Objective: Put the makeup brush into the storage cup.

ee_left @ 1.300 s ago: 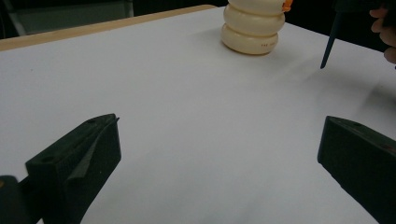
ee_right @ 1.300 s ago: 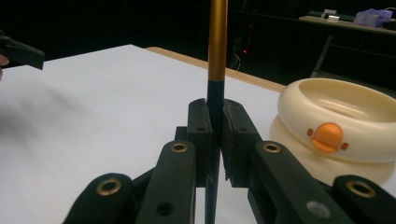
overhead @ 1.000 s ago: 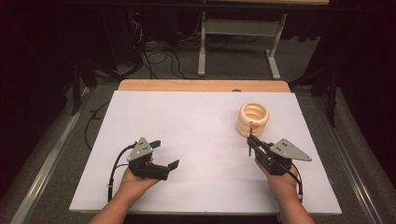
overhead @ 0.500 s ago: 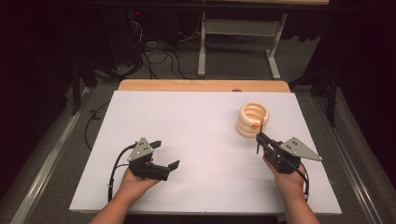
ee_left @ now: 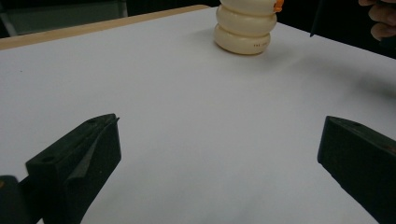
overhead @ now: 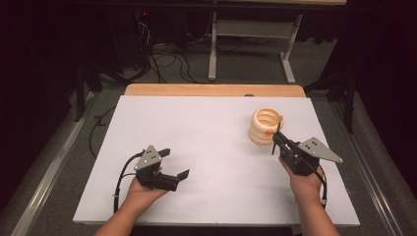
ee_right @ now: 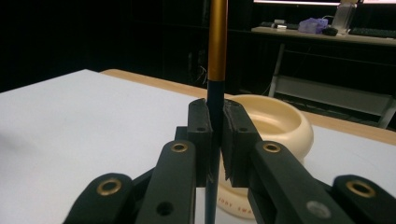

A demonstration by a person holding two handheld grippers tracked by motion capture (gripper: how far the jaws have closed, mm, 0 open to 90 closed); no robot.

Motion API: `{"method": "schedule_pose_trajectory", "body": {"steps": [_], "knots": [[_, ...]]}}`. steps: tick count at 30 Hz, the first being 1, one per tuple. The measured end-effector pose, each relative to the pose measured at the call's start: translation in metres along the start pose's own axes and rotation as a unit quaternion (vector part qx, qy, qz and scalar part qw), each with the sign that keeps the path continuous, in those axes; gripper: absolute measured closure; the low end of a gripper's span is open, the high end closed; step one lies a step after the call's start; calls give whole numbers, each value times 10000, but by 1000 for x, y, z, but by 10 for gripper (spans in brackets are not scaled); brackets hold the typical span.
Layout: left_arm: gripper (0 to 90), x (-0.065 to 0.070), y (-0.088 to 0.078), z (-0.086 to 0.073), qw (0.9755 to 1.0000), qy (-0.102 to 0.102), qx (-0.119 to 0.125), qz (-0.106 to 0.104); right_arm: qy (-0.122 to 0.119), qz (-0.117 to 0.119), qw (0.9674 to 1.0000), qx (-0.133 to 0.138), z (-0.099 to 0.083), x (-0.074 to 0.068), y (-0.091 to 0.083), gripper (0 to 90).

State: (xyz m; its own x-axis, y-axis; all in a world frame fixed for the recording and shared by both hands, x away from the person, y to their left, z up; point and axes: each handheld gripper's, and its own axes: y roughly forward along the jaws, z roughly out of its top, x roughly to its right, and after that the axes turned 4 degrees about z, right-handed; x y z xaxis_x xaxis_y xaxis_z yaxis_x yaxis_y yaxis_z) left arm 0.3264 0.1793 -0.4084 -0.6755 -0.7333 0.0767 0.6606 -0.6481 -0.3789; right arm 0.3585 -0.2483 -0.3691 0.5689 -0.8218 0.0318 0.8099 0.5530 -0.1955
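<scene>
Thin dark stick with gold upper section (ee_right: 217,56) is standing upright, clamped between the jaws of the right gripper (overhead: 278,141), its orange tip (overhead: 269,132) sitting just beside the cream ridged holder (overhead: 264,125), right ahead of those jaws. Left gripper (overhead: 176,164) is resting on the white table (overhead: 206,128), jaws spread wide with nothing between them, holder (ee_left: 245,25) well ahead.

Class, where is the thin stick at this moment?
The thin stick stands upright, clamped in the right gripper, on the table's right side just in front of the cream ribbed cup.
</scene>
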Motion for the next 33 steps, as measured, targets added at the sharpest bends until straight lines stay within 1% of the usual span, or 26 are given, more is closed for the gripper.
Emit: {"method": "schedule_pose_trajectory", "body": {"steps": [4, 7, 8, 17, 22, 25, 29, 33], "knots": [[1, 0, -1, 0, 10000, -7, 5, -12, 87, -16, 9999, 72, 10, 4, 4, 851], [2, 0, -1, 0, 10000, -21, 29, -17, 75, -30, 9999, 100, 16, 5, 8, 851], [2, 0, -1, 0, 10000, -17, 27, -14, 71, -72, 9999, 99, 18, 6, 9, 851], [3, 0, -1, 0, 10000, 2, 16, -35, 208, -93, 9996, 165, 31, 15, 17, 851], [3, 0, -1, 0, 10000, -3, 20, -37, 233, -142, 9995, 170, 37, 17, 23, 851], [3, 0, -1, 0, 10000, -5, 21, -43, 291, -151, 9993, 193, 41, 18, 26, 851], [3, 0, -1, 0, 10000, -4, 28, -46, 250, -175, 9994, 188, 47, 20, 30, 851], [3, 0, -2, 0, 10000, -3, 34, -48, 278, -180, 9992, 211, 51, 22, 34, 851]]}}
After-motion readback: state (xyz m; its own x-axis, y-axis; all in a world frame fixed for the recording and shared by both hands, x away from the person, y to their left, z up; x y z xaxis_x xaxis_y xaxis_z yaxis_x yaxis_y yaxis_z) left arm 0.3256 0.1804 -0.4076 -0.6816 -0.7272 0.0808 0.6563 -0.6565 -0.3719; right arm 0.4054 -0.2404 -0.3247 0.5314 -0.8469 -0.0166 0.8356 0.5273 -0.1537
